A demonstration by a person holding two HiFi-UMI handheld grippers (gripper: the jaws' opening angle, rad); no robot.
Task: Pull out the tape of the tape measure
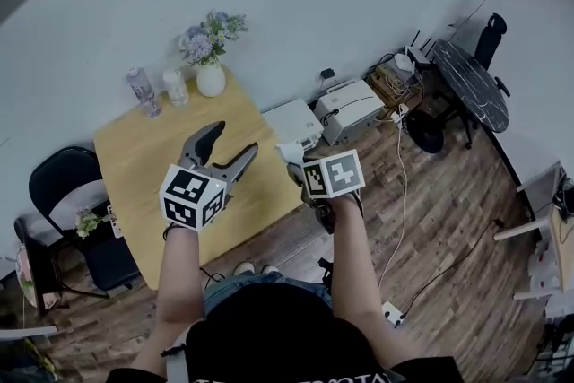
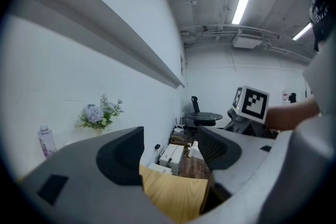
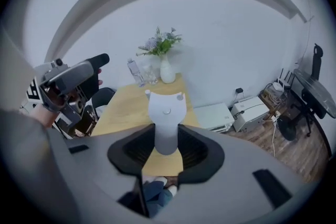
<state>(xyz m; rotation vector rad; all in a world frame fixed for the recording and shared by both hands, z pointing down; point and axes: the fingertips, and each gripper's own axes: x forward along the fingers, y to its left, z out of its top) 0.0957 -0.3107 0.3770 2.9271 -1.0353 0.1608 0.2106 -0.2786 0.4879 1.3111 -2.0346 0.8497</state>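
Observation:
My right gripper (image 3: 166, 148) is shut on a pale white tape measure (image 3: 166, 118) that stands upright between its pads, with its forked top end above the jaws. In the head view the tape measure (image 1: 291, 152) is a small white shape ahead of the right gripper (image 1: 296, 164), over the table's right edge. No drawn-out tape is visible. My left gripper (image 1: 230, 143) is held above the wooden table (image 1: 134, 159), open and with nothing in it. In the left gripper view only table and floor are seen between the left gripper's (image 2: 170, 148) jaws. It also appears in the right gripper view, as the left gripper (image 3: 79, 73).
At the table's far edge stand a white vase of flowers (image 1: 211, 72), a clear bottle (image 1: 143, 91) and a glass (image 1: 176, 87). A black chair (image 1: 61, 184) is at the left. White boxes (image 1: 348, 108) and cables lie on the floor at the right, near a dark round table (image 1: 472, 85).

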